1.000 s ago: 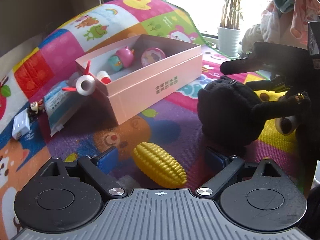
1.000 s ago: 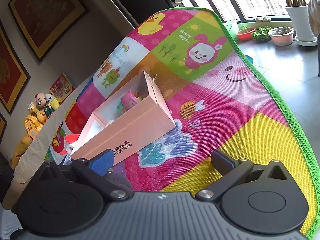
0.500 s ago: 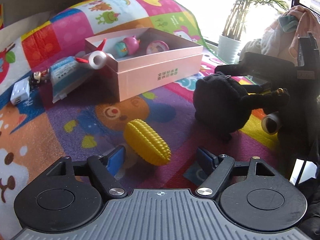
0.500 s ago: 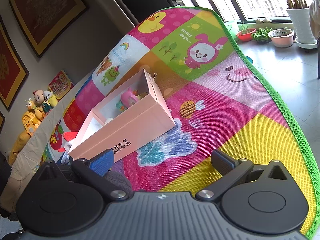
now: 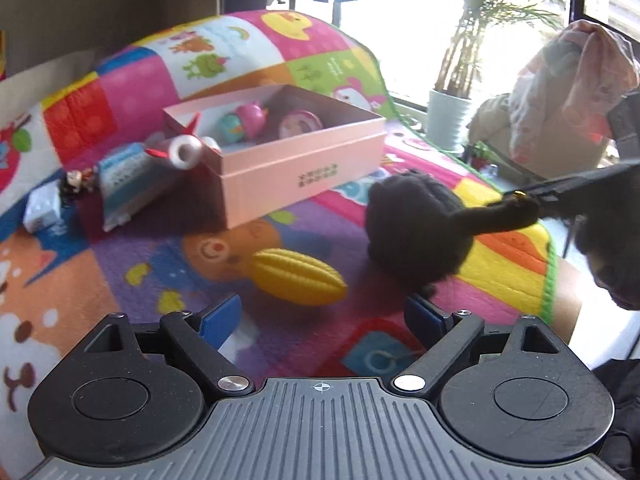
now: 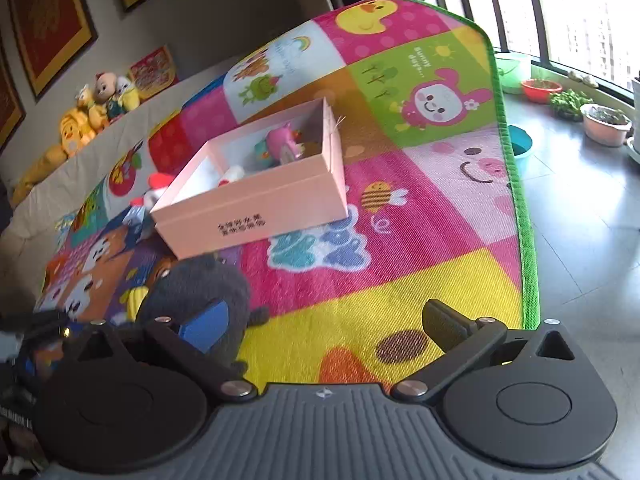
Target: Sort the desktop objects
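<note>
A pink box (image 5: 304, 168) sits on the colourful play mat and holds several small round toys (image 5: 250, 122); it also shows in the right wrist view (image 6: 256, 204). A yellow toy corn (image 5: 298, 276) lies on the mat just ahead of my open, empty left gripper (image 5: 322, 314). A black plush toy (image 5: 416, 228) lies right of the corn, its long part reaching toward my right gripper's dark body (image 5: 592, 188). In the right wrist view the plush (image 6: 196, 292) sits by the left finger of my open right gripper (image 6: 328, 322), not between the fingers.
A white-and-red roll toy (image 5: 182, 152), a blue packet (image 5: 126, 184), a small figure (image 5: 78, 178) and a white block (image 5: 42, 212) lie left of the box. The mat's green edge (image 6: 520, 208) drops to a tiled floor with plant pots (image 6: 604, 122). Plush dolls (image 6: 96, 108) sit by the wall.
My left gripper has pulled back and risen, so the corn now lies ahead of the fingers. My right gripper has lifted and drawn back, bringing the plush into its view.
</note>
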`<action>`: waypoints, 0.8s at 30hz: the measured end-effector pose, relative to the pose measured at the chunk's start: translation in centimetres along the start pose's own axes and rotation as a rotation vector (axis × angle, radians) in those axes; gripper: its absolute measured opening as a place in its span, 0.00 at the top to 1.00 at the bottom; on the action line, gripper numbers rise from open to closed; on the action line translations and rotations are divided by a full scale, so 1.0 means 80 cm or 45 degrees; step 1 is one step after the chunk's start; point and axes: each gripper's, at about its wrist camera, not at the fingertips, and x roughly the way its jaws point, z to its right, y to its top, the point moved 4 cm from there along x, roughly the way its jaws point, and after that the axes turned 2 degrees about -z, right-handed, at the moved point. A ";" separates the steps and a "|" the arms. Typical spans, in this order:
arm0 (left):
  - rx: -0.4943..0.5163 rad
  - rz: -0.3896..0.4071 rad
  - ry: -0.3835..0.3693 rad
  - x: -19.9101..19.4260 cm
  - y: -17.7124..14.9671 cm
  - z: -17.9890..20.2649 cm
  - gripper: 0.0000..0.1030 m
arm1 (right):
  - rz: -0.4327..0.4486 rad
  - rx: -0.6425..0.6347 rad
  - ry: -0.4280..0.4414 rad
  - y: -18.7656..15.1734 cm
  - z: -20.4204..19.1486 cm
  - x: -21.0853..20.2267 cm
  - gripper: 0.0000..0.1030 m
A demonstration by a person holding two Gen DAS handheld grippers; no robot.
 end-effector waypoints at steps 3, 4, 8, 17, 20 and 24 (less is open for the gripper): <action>0.043 -0.012 0.031 0.008 0.008 -0.010 0.10 | -0.052 -0.131 0.066 -0.014 -0.020 -0.006 0.00; 0.045 -0.021 0.021 0.013 0.011 -0.012 0.10 | -0.067 -0.182 0.099 -0.019 -0.029 -0.008 0.00; 0.054 -0.054 -0.001 0.036 0.015 -0.016 0.17 | -0.059 -0.305 0.158 -0.026 -0.057 -0.013 0.00; 0.061 -0.038 0.028 0.039 0.016 -0.012 0.30 | -0.012 -0.408 0.153 -0.015 -0.094 0.001 0.00; 0.033 -0.015 0.062 0.019 0.012 -0.017 0.30 | 0.005 -0.451 0.126 -0.011 -0.111 0.014 0.00; -0.024 -0.022 0.108 -0.004 -0.001 -0.027 0.30 | 0.028 -0.536 -0.025 -0.009 -0.127 0.041 0.00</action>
